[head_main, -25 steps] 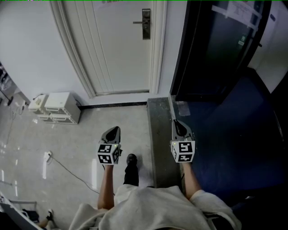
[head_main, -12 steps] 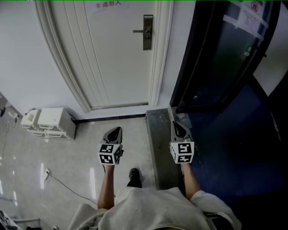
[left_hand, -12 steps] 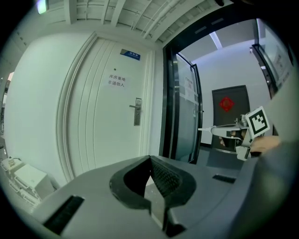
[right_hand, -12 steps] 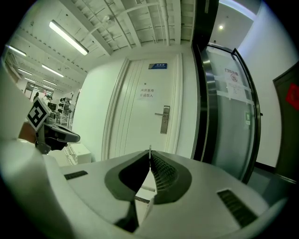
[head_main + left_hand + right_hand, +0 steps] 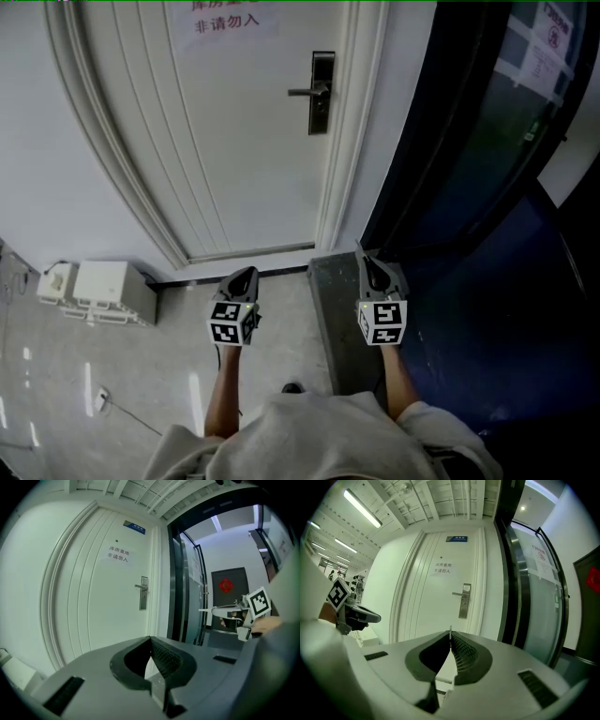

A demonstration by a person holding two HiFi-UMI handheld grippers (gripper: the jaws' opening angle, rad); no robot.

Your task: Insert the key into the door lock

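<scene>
At the left a white box (image 5: 103,291) sits on the floor by the wall. My left tool (image 5: 244,274) reaches out ahead of me, its jaws pressed together with nothing between them. Beyond it stands the white door (image 5: 234,141). The lock (image 5: 321,94), with its handle (image 5: 302,91), sits on the door's right edge, well apart from both tools. My right tool (image 5: 367,261) is closed on a thin sliver that pokes just past its tips. I take that to be the key (image 5: 450,629), though little of it shows. Further right is a dark glass door (image 5: 469,122).

I cannot make out the keyhole from here, so I could arrive off-line and scrape the lock. With so short a pinch, the key may also twist on contact. A careless approach could knock the handle.
</scene>
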